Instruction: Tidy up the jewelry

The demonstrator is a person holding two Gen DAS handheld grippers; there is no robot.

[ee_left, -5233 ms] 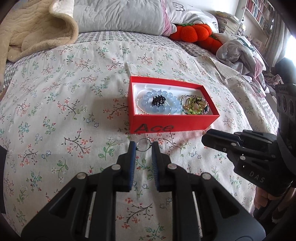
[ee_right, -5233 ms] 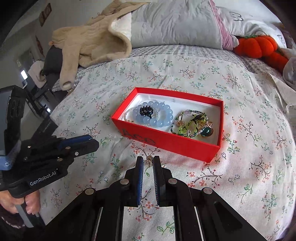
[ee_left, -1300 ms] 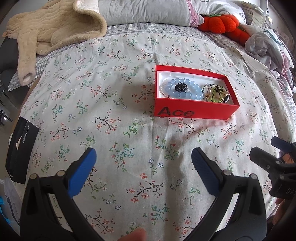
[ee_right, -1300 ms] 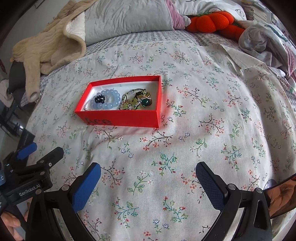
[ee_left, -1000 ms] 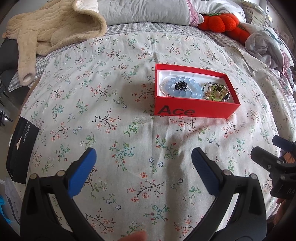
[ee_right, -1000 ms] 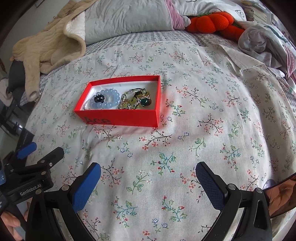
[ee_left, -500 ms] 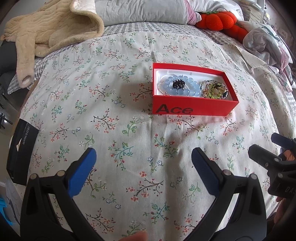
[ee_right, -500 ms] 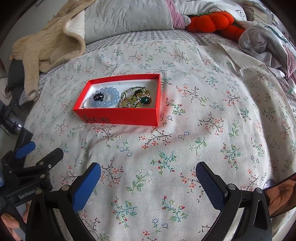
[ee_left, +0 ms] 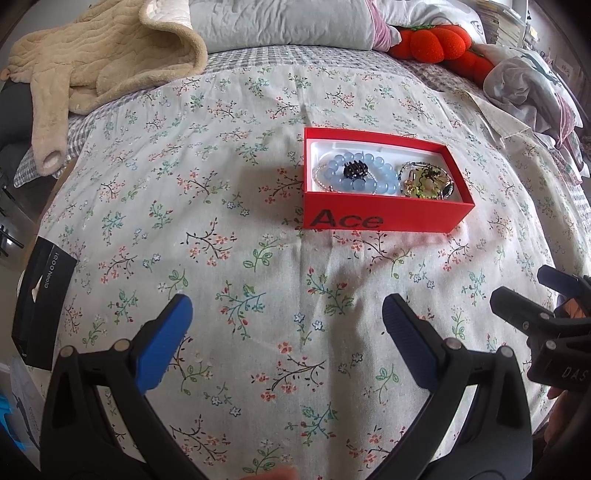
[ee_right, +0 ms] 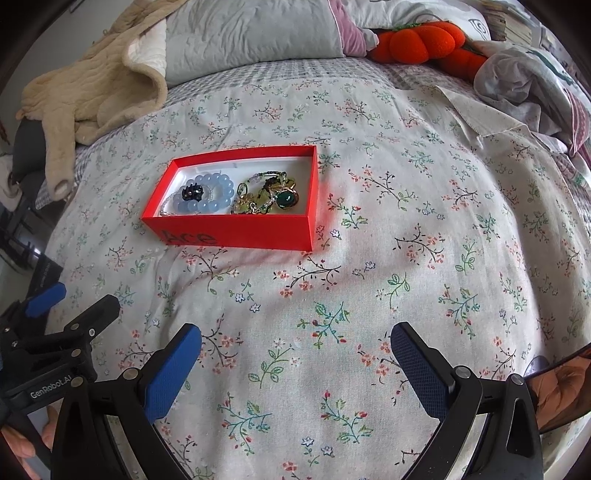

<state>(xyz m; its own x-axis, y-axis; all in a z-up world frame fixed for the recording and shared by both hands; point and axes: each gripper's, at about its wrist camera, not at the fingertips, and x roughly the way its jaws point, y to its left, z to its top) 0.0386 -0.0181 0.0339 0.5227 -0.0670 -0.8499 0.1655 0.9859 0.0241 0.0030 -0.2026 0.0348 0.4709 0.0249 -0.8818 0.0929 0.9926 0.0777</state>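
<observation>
red box [ee_left: 384, 218] on bed [ee_left: 229, 206], holding blue bead bracelet [ee_left: 360, 176] and a green tangle hard to sort out | left tool [ee_left: 286, 323], right tool [ee_right: 295, 350] both spread wide, empty | 5 s ago both were pinched together near the box

This was a bedroom in a home. The tongs hovered over a bed spread with a floral sheet [ee_left: 258, 206], and beyond them, at the head of the bed, lay a grey quilted pillow [ee_right: 251, 33] and a cream fleece garment [ee_left: 92, 62] flung to the far left. Far ahead to the right sat an orange plush pumpkin [ee_right: 421, 40] beside a heap of crumpled clothes [ee_left: 528, 92], with stacked books [ee_left: 498, 22] at the far right corner.
</observation>
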